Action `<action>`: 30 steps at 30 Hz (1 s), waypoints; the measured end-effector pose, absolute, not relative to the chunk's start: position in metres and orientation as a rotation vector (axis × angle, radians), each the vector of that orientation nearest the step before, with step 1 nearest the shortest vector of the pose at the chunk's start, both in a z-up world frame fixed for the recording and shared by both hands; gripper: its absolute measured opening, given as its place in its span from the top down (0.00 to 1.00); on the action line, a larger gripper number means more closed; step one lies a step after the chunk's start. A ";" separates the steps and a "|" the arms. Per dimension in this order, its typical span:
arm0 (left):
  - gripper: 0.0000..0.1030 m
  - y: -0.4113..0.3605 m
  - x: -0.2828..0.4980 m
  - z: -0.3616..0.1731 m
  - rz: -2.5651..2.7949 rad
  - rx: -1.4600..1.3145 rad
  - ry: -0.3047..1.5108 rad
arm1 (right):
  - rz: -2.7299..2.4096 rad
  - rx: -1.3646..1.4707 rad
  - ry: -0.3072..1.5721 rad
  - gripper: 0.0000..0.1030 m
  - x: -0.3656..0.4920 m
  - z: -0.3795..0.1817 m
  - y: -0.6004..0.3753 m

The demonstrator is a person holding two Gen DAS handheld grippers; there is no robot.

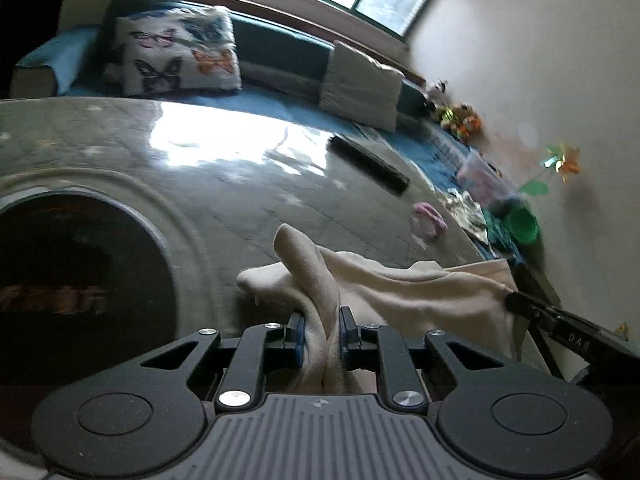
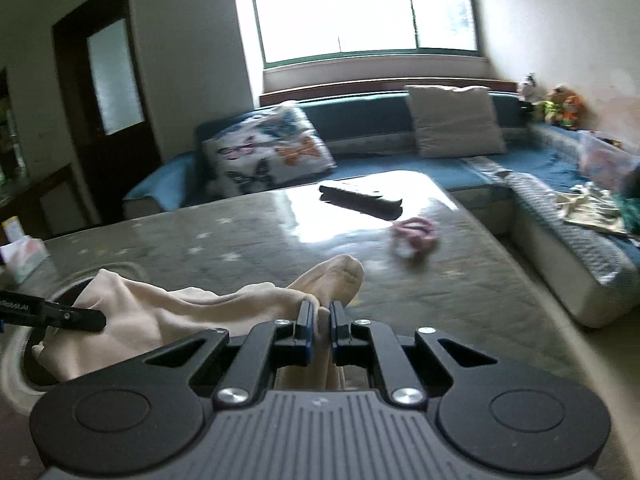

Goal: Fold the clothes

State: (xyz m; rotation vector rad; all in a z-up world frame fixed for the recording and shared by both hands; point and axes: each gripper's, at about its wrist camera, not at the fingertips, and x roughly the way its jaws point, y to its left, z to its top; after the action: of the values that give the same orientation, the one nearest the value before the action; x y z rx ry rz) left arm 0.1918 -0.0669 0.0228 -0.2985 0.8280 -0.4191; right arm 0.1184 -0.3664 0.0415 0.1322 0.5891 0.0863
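You have both grippers on the cream garment (image 1: 400,284), and it hangs between them above the table (image 1: 200,168), so the fold itself has not begun as far as these views show. In the left wrist view your left gripper (image 1: 322,330) has its jaws clamped on a thick bunch of the cloth, with a loose flap standing up just past the fingertips. In the right wrist view your right gripper (image 2: 319,322) has its jaws nearly together, pinching a thinner bunch whose rounded end pokes out ahead.

Between your two hands the fabric sags in soft creases, neither stretched flat nor laid down. You have the pick-up done; by my reading you still need to spread it, lay it on the table and make every fold.

Farther out on the table lies a small pink item (image 2: 414,234), untouched and possibly another piece to do. Beyond it a dark remote (image 2: 360,200) sits in the window glare, and past the table edge the blue sofa (image 2: 520,164) carries cushions and loose clutter.
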 end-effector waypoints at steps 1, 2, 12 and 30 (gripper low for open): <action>0.83 -0.073 0.194 0.020 -0.426 -0.286 0.838 | 0.070 0.133 0.590 0.93 0.119 0.040 -0.373; 0.82 -0.079 0.197 0.017 -0.432 -0.273 0.848 | 0.055 0.133 0.592 0.93 0.119 0.039 -0.379; 0.61 -0.089 0.200 0.011 -0.385 -0.094 0.854 | -0.053 0.123 0.686 0.89 0.127 0.002 -0.400; 0.63 -0.146 0.254 -0.010 -0.439 0.051 0.843 | 0.123 0.095 0.725 0.87 0.170 -0.013 -0.352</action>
State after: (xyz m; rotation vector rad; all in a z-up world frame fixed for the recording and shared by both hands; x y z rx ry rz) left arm 0.2542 -0.1460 -0.0098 0.0510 0.8434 -0.4390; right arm 0.1696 -0.3522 -0.0128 0.0949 0.7253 0.1227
